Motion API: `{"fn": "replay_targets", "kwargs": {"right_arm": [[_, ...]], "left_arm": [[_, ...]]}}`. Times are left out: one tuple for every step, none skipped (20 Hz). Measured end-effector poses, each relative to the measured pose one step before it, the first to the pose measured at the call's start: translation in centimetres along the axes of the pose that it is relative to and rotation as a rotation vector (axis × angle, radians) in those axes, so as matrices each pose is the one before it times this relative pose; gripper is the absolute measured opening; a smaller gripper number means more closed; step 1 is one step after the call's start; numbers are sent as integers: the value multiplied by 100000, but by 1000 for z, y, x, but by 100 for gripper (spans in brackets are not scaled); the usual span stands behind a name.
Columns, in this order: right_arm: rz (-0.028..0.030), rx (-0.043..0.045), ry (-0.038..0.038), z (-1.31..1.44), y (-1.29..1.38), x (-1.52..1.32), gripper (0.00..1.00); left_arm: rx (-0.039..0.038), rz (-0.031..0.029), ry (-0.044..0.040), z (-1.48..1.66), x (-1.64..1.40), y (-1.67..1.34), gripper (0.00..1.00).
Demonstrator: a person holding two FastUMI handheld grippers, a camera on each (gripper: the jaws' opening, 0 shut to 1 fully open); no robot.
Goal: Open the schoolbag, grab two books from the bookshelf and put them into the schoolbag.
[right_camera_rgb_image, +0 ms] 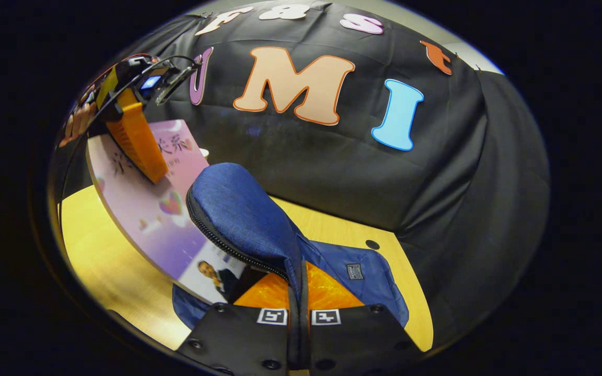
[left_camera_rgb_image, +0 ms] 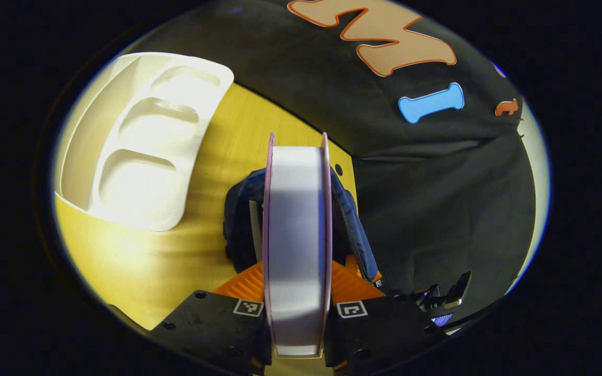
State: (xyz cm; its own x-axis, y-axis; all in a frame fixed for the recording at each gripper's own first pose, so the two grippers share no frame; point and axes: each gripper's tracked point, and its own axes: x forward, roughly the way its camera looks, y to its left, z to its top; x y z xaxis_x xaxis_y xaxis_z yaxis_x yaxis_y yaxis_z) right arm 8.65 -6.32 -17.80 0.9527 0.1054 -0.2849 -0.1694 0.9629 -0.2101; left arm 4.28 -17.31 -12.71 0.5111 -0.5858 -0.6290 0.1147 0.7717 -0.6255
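Note:
In the left gripper view a thick book (left_camera_rgb_image: pixel 296 235) with pink covers and white page edges stands between my left gripper's fingers (left_camera_rgb_image: pixel 297 313), which are shut on it. Its far end points down into the open blue schoolbag (left_camera_rgb_image: pixel 353 230) below. In the right gripper view my right gripper (right_camera_rgb_image: pixel 299 313) is shut on the schoolbag's blue flap (right_camera_rgb_image: pixel 243 214), holding it up with the zip edge showing. The same book (right_camera_rgb_image: pixel 149 209), pink cover facing me, is partly inside the bag's mouth, with the left gripper (right_camera_rgb_image: pixel 134 130) gripping its top.
A white bookshelf (left_camera_rgb_image: pixel 144 141) with moulded compartments lies on the yellow wooden table (left_camera_rgb_image: pixel 139 261) to the left of the bag. The black cloth wall hangs close behind the bag. Bare table (right_camera_rgb_image: pixel 102 271) lies left of the bag.

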Motion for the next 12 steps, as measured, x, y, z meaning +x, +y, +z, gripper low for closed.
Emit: {"fn": "replay_targets", "kwargs": {"right_arm": [[54,-55,-32,11,-54,-6,1],[-142,447,-70,-54,-124,2,1],[-247,987,-204,85,-88,-56,3],[-332,1026,-256,-46,-95,-74,3],[-501,944,-347,35,-124,-15,1],[-241,961,-870,109,-10,-38,1],[1,546,-488,38,-37,18,1],[61,144,-722,0,17,-145,1],[8,237,-917,191,-24,-51,3],[258,537,-222,-20,89,-39,1],[714,1175,-567,94,96,-16,1],[1327,1222,130,18,298,110,0]], "left_arm": [[614,-1426,-205,-142,1135,7,36],[851,-1617,-1268,140,761,-52,36],[137,-3130,-1289,259,866,-401,36],[85,-2344,-1728,267,592,-226,36],[1029,-1610,-1367,79,507,59,36],[-22,-1604,-1170,77,352,21,38],[-238,-1814,-1076,167,391,-93,36],[-983,-1843,-1038,152,493,140,36],[-1404,-1864,-355,-16,671,119,36],[-2508,-1709,-483,-186,301,311,38],[-3028,-2156,-650,-85,450,266,36],[-1731,-1530,-1125,-3,494,115,38]]}}
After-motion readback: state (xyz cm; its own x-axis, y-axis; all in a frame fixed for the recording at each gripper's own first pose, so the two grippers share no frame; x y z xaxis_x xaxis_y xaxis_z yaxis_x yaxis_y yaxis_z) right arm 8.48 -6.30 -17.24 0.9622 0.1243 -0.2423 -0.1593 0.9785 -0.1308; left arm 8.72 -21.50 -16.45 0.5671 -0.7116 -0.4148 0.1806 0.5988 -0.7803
